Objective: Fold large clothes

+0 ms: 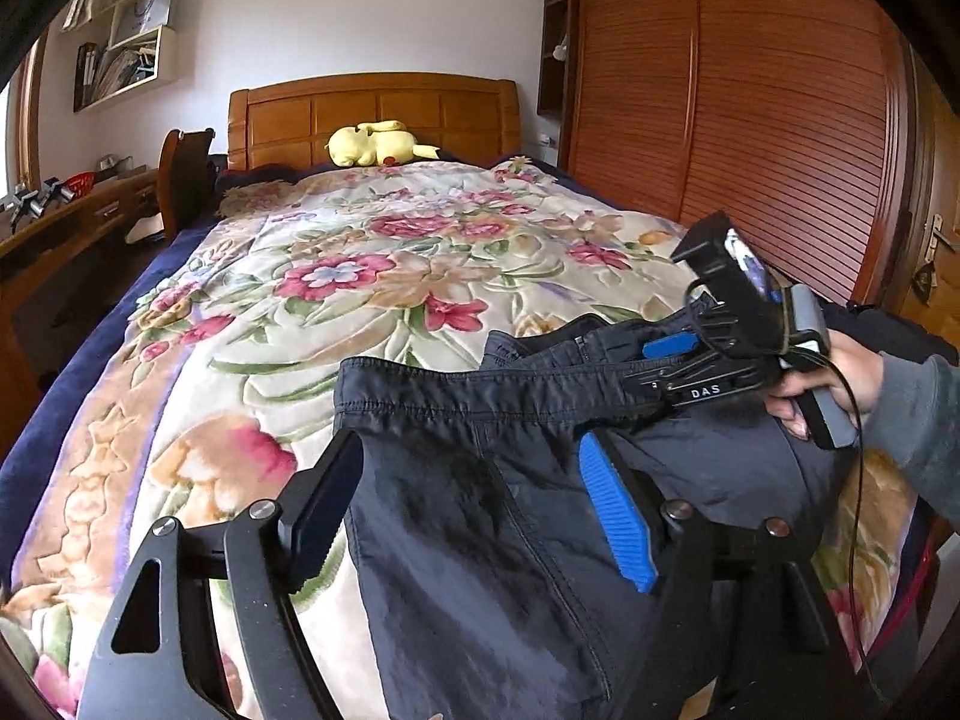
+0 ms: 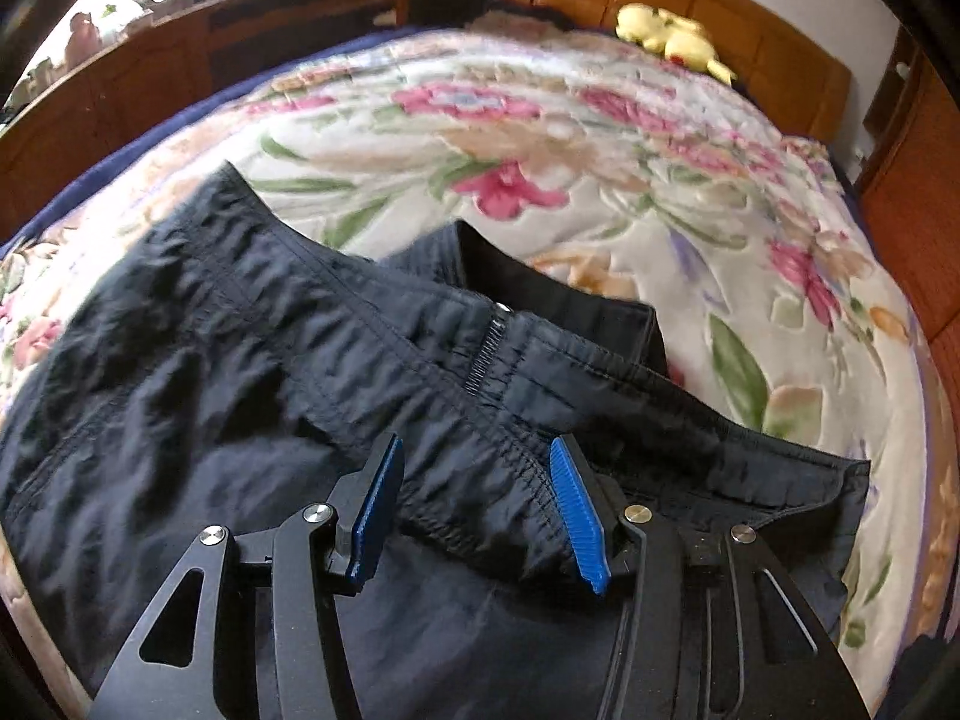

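Observation:
Dark navy trousers [image 1: 498, 516] lie on the floral bedspread [image 1: 336, 300], waistband toward the headboard. My left gripper [image 1: 468, 456] is open, its fingers straddling the left part of the waistband. My right gripper [image 1: 660, 360] reaches in from the right at the waistband's right end, held by a hand. In the right wrist view the right gripper [image 2: 474, 468] is open, its blue pads either side of the gathered waistband of the trousers [image 2: 240, 360], near the zip.
A yellow plush toy [image 1: 378, 144] lies by the wooden headboard [image 1: 372, 114]. A louvred wooden wardrobe [image 1: 750, 108] runs along the right of the bed. A desk [image 1: 66, 222] with a chair [image 1: 180, 174] stands on the left.

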The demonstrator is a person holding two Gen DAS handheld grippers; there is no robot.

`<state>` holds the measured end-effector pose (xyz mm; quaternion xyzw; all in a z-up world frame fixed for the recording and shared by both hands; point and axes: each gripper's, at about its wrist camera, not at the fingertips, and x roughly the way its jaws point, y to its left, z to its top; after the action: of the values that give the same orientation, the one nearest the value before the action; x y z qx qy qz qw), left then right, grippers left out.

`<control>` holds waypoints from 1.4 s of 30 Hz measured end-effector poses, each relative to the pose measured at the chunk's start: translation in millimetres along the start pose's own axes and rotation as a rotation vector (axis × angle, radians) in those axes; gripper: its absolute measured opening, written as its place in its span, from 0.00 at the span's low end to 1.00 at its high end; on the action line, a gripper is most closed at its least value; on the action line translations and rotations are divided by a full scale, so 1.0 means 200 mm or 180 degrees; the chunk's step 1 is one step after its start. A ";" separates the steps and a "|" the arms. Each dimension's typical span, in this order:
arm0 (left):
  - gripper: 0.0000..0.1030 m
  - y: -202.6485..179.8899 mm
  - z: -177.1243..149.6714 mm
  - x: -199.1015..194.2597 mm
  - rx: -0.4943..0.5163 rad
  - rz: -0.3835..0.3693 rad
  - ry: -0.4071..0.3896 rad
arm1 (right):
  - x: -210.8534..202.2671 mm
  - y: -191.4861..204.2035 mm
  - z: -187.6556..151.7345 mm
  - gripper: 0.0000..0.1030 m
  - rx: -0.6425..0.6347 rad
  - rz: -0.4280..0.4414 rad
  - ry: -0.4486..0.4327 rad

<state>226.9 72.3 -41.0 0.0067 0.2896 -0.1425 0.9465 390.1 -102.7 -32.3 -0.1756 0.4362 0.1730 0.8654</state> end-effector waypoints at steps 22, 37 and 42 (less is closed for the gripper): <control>0.74 0.02 -0.03 0.04 -0.0034 -0.0009 0.0130 | 0.08 -0.01 0.16 0.02 -0.0279 -0.0058 0.0064; 0.74 0.00 -0.03 0.06 -0.0007 -0.0017 0.0155 | 0.05 0.05 0.19 0.01 -0.0244 -0.0504 -0.0297; 0.74 -0.01 -0.03 0.06 0.0005 -0.0027 0.0159 | -0.06 -0.11 0.18 0.11 0.0264 -0.0493 -0.0408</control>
<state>232.7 67.8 -52.2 0.0098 0.3130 -0.1464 0.9383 418.5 -106.4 0.6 -0.1615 0.3718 0.0982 0.9089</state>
